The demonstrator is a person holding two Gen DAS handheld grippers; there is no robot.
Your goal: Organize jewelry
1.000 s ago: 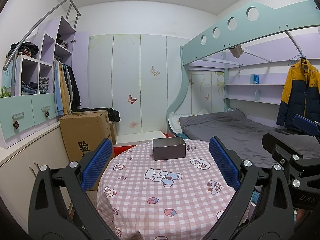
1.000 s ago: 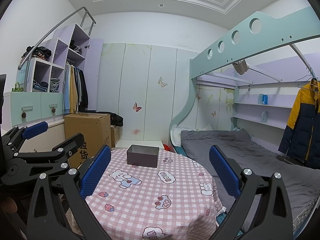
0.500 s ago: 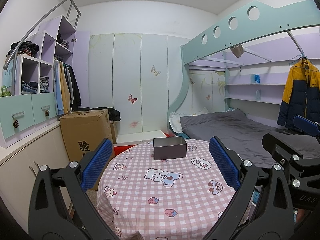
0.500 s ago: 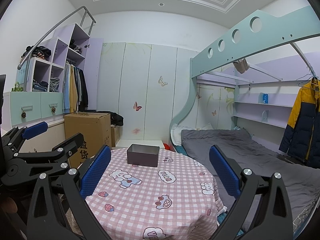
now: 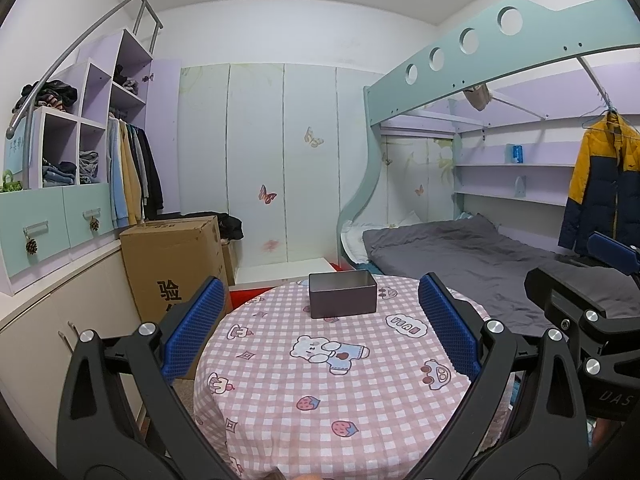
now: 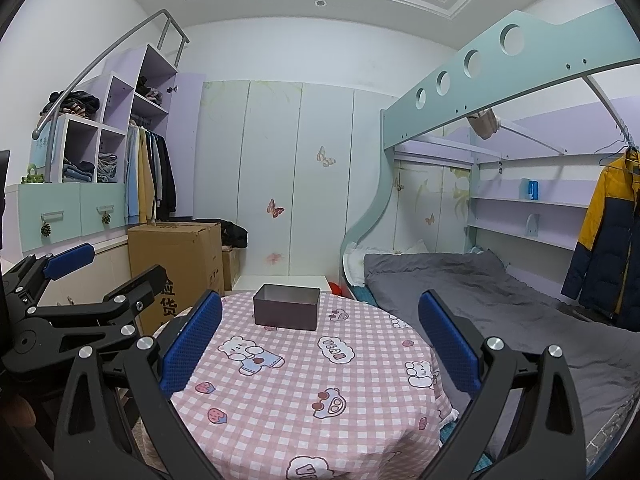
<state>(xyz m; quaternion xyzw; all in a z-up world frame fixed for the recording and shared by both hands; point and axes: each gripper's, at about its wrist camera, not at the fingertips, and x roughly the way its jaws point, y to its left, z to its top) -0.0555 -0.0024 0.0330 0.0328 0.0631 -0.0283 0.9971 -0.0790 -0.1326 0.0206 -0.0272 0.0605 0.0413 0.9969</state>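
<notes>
cardboard box (image 5: 172, 264): "验" | right tool (image 5: 592, 344) body: "UAS"

The open tin box (image 5: 342, 294) looks like matt grey metal with smooth walls. It sits on a soft pink-checked tablecloth (image 5: 320, 376) printed with cartoon bears and strawberries. Each tool, left (image 5: 320, 322) and right (image 6: 319, 334), has matt black plastic arms, shiny metal screw heads, and blue pads (image 5: 192, 326) with a fine ribbed, rubbery texture. The cardboard box (image 5: 172, 256) is plain brown paperboard.
</notes>
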